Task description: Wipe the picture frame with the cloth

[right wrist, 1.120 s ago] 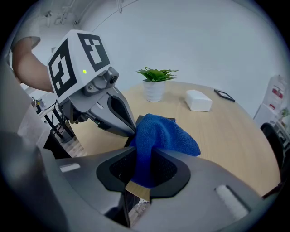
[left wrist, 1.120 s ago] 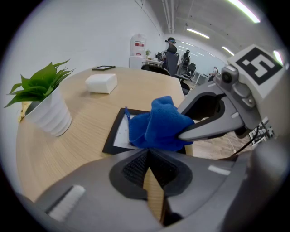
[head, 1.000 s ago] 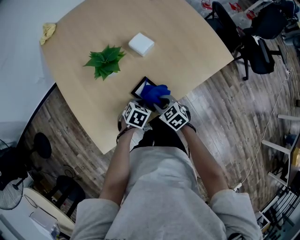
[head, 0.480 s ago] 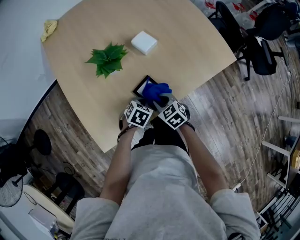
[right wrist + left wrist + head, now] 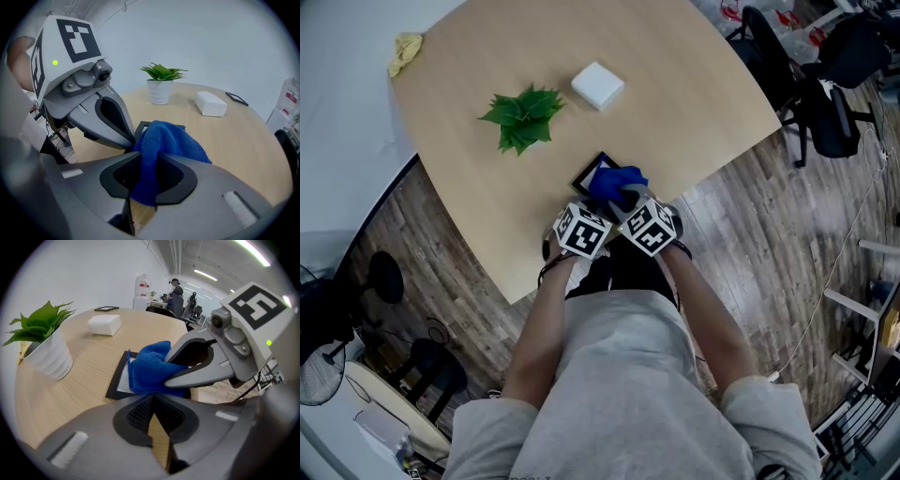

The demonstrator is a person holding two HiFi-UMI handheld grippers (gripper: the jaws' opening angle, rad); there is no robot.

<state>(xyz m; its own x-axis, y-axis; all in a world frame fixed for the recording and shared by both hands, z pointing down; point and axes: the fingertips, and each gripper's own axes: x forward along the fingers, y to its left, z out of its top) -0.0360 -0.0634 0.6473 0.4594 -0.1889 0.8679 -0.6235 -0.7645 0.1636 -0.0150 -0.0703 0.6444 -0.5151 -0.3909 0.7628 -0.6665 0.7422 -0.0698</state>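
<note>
**Head view.** Pale wooden table (image 5: 694,94) with a rounded edge. The left gripper (image 5: 592,204) and right gripper (image 5: 625,200) sit side by side at its near edge. A flat black picture frame (image 5: 592,172) lies on the table directly ahead of both sets of jaws. A bunched blue fleecy cloth (image 5: 617,182) covers the frame's right part, at the tips of the right jaws. Well beyond the jaws are a green leafy plant in a white pot (image 5: 523,117) and a white box (image 5: 598,84). A yellow rag (image 5: 405,49) lies farthest off, at the table's corner.

**Left gripper view.** The left jaws are pressed together at the tips with nothing between them; bare table shows in the wedge behind the pads. The tips are at the frame's near edge. Contact is probable but not certain, since the jaws hide that edge. Judged purpose: to pin the frame so it does not slide under the wipe.

**Right gripper view.** The right jaws pinch a hanging fold of the cloth, and the rest mounds ahead of them over the frame. Holding it by one fold likely lets the loose bulk drag across the face.

**Against one second ago.** The cloth and both grippers sit at nearly the same spot on the frame. Everything drifts slightly up the picture together, which is probably head movement. No clear stroke shows.
</note>
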